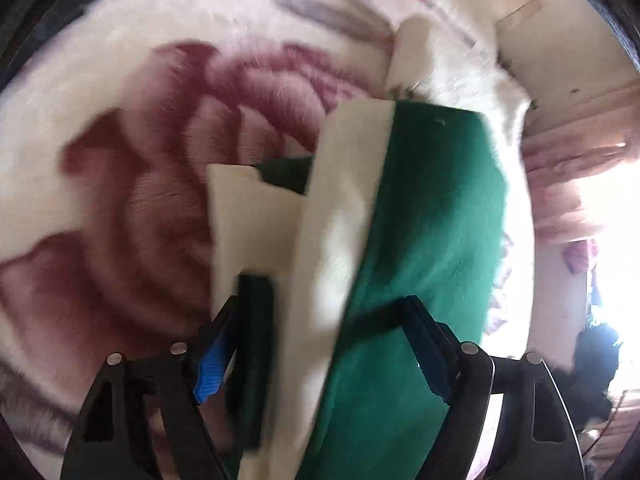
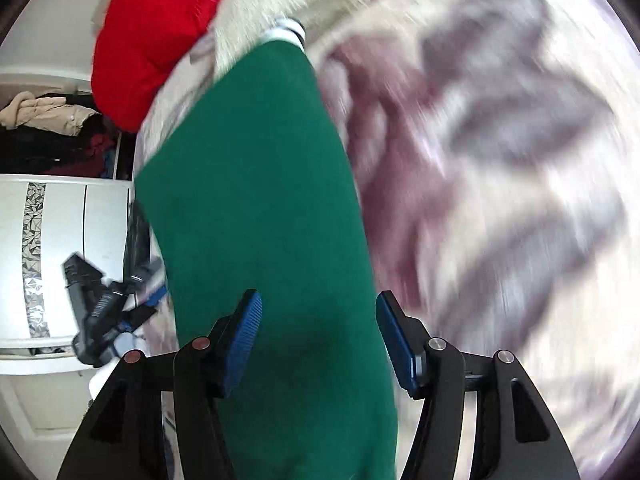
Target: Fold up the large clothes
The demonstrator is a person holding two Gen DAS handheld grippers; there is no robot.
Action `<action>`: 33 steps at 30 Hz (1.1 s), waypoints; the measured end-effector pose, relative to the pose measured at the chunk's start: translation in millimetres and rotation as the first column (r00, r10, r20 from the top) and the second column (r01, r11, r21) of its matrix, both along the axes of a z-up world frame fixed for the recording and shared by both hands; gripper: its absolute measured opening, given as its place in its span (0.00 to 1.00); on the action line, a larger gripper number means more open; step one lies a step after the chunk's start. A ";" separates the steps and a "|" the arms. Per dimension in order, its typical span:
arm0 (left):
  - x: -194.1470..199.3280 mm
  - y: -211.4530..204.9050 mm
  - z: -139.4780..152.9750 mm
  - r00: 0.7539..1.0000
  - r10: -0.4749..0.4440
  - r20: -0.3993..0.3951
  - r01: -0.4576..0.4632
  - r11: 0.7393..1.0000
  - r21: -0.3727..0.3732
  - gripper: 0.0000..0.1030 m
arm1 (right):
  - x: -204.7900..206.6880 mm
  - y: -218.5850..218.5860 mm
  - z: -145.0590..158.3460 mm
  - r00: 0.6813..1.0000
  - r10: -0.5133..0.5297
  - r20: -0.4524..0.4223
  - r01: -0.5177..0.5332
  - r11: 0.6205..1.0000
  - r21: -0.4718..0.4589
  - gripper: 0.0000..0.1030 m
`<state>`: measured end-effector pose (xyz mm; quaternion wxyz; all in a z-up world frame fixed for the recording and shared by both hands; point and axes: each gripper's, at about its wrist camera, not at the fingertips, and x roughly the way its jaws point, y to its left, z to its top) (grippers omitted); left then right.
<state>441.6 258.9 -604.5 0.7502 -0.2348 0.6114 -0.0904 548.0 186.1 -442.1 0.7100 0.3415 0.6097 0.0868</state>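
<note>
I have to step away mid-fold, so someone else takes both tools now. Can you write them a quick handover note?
Left tool: open, green-and-cream garment lying between its fingers, no grip.
Right tool: open, the same garment's green cloth between its fingers, not clamped.
The garment lies on the rose-patterned blanket; a red garment sits beyond it.
Done: cannot tell, the pictures are blurred.
Left: grip again, finish folding.

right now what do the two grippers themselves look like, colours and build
Both match: the left gripper and right gripper have matte black angular linkage arms with triangular cutouts, round pivot pins near the front, and fingers faced with ribbed blue pads. The right gripper's left-side pins look reddish, the others silver. No cables, sleeves or markings are visible.
</note>
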 end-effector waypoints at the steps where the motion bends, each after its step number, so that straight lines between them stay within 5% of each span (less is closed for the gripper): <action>1: 1.1 -5.4 3.7 0.999 -0.007 0.046 0.006 1.000 0.025 0.73 | 18.5 -3.2 -5.6 1.000 0.002 0.001 -0.002 1.000 0.001 0.60; 4: -11.2 -23.6 29.8 0.980 -0.063 0.190 0.044 0.994 0.104 0.14 | 64.6 -13.0 -17.9 1.000 0.007 -0.001 -0.007 1.000 0.024 0.60; 5: -16.2 -19.7 35.5 0.972 -0.038 0.231 0.026 0.998 0.054 0.11 | 82.4 -12.2 -23.4 1.000 0.010 0.004 -0.011 0.999 0.034 0.60; 8: -28.4 8.9 35.5 0.964 0.087 0.251 -0.056 0.991 -0.125 0.11 | 117.4 -33.9 -51.7 0.999 0.025 0.039 -0.028 0.998 0.056 0.61; 11: -35.2 36.3 13.3 0.958 0.218 0.183 -0.164 0.948 -0.272 0.10 | 135.1 -39.5 -73.8 0.996 0.073 0.044 -0.076 0.995 0.057 0.80; 13: -33.5 42.3 2.8 0.953 0.268 0.144 -0.208 0.920 -0.331 0.10 | 146.5 -34.5 -92.1 0.996 0.091 -0.006 -0.090 0.990 0.107 0.79; 15: -34.7 44.9 3.2 0.949 0.287 0.133 -0.224 0.907 -0.356 0.10 | 152.0 -27.8 -103.1 0.997 0.080 0.000 -0.078 0.979 0.187 0.25; 18: -35.7 62.8 -0.7 0.930 0.350 0.111 -0.274 0.864 -0.423 0.10 | 157.3 -17.4 -80.8 0.994 0.046 0.095 -0.064 0.978 0.197 0.15; 20: -36.2 70.9 -14.8 0.935 0.347 0.070 -0.289 0.862 -0.417 0.11 | 162.8 -21.3 -69.6 0.989 0.014 0.150 -0.054 0.963 0.263 0.14; 23: -24.5 70.5 -35.2 0.948 0.317 -0.032 -0.296 0.841 -0.453 0.15 | 181.2 -20.6 -96.9 0.996 0.085 0.036 -0.089 0.990 0.110 0.14; 26: -22.4 67.2 -12.1 0.958 0.281 -0.053 -0.278 0.872 -0.404 0.32 | 196.9 -24.2 -102.6 0.993 0.110 -0.049 -0.106 0.992 0.070 0.29; 27: -21.7 65.9 4.5 0.963 0.269 -0.023 -0.260 0.900 -0.349 0.33 | 199.6 -27.4 -93.7 0.993 0.102 -0.053 -0.099 0.994 0.049 0.36; 31: -13.9 61.4 57.5 0.960 0.241 0.140 -0.216 0.961 -0.173 0.41 | 189.3 -41.0 -37.9 0.992 0.097 0.075 -0.095 0.995 -0.039 0.49; 33: 4.7 53.2 61.5 0.960 0.205 0.193 -0.175 0.971 -0.160 0.41 | 176.9 -34.8 -21.0 0.982 0.140 0.130 -0.145 0.989 0.030 0.49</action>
